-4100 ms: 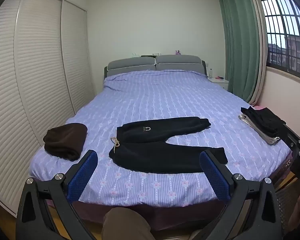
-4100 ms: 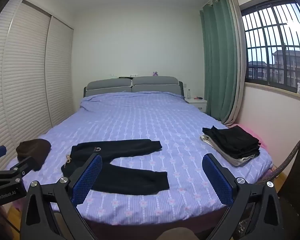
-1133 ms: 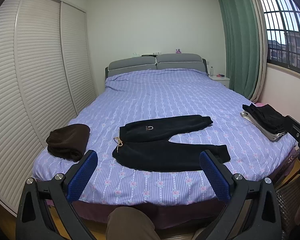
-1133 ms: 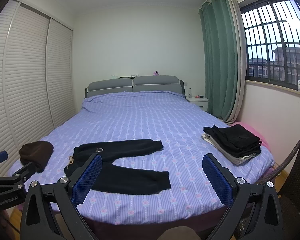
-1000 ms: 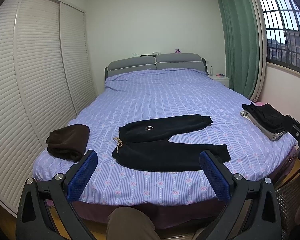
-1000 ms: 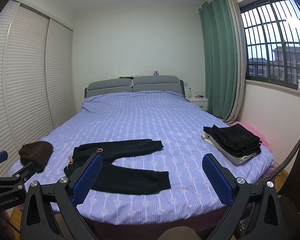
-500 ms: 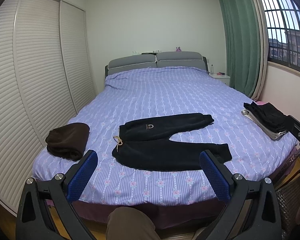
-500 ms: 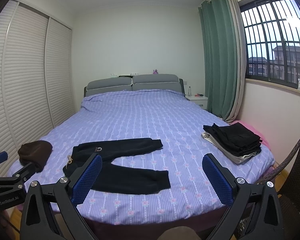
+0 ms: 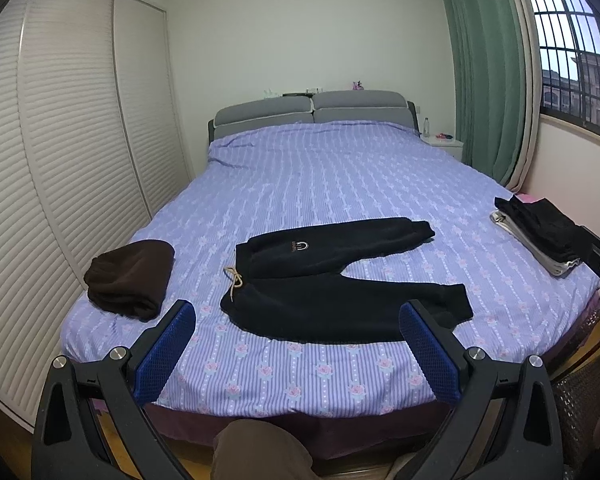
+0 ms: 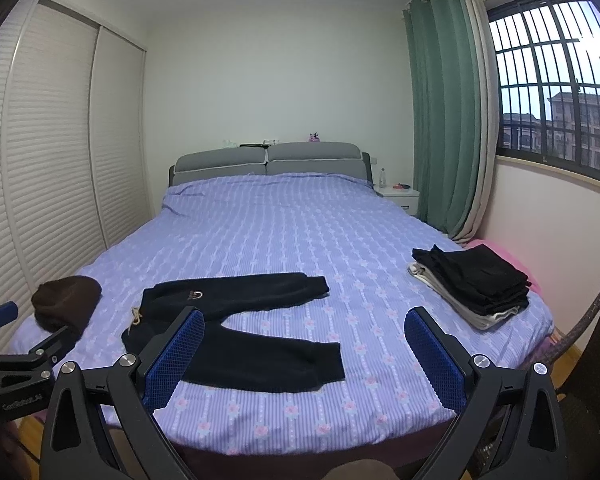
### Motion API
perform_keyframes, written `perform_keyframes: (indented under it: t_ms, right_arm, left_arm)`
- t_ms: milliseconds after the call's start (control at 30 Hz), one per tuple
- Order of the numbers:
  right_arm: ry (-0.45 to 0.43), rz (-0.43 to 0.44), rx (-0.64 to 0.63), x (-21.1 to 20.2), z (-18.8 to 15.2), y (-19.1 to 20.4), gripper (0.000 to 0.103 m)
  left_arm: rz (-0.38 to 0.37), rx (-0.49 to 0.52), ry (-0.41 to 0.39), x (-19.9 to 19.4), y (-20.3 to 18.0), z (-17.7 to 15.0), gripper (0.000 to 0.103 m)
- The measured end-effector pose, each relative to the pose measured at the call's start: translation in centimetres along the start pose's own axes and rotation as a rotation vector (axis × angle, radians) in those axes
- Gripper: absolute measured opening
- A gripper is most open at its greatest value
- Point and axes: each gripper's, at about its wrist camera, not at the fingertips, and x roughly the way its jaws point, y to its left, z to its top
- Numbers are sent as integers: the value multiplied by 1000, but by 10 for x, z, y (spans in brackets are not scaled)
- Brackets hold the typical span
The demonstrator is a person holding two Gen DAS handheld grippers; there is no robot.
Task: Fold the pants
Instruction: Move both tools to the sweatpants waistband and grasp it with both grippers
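Black pants (image 9: 332,280) are laid flat near the foot of the lilac striped bed (image 9: 340,184) — waistband to the left, legs spread apart to the right. The left gripper (image 9: 296,350) and right gripper (image 10: 306,354) are held before the bed's edge, both spread wide, nothing between the blue pads — neither touches the cloth.

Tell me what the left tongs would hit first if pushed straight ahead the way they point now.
Probably the pants spread flat on the bed: they lie centred between the open left tongs. Depth is unclear, so the bed's near edge might come first.
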Motion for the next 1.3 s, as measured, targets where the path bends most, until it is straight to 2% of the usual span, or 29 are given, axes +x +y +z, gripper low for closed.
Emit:
perform_keyframes:
  t_ms: [333, 667, 767, 933, 1167, 1300]
  right_arm:
    - [32, -3, -32, 54, 19, 10, 102]
    - [103, -5, -35, 135, 32, 10, 102]
    - [139, -6, -39, 167, 33, 9, 102]
    - [212, 2, -49, 231, 37, 4, 102]
    - [260, 5, -82, 327, 36, 3, 102]
    - [320, 5, -93, 382, 38, 3, 101]
  left_arm:
    - [10, 22, 32, 62, -2, 31, 103]
    - [22, -7, 73, 146, -4, 62, 103]
    - [37, 10, 79, 178, -13, 72, 103]
    - [21, 34, 118, 240, -27, 90, 103]
    - [26, 39, 134, 329, -42, 105, 103]
    - [48, 56, 196, 376, -53, 114, 103]
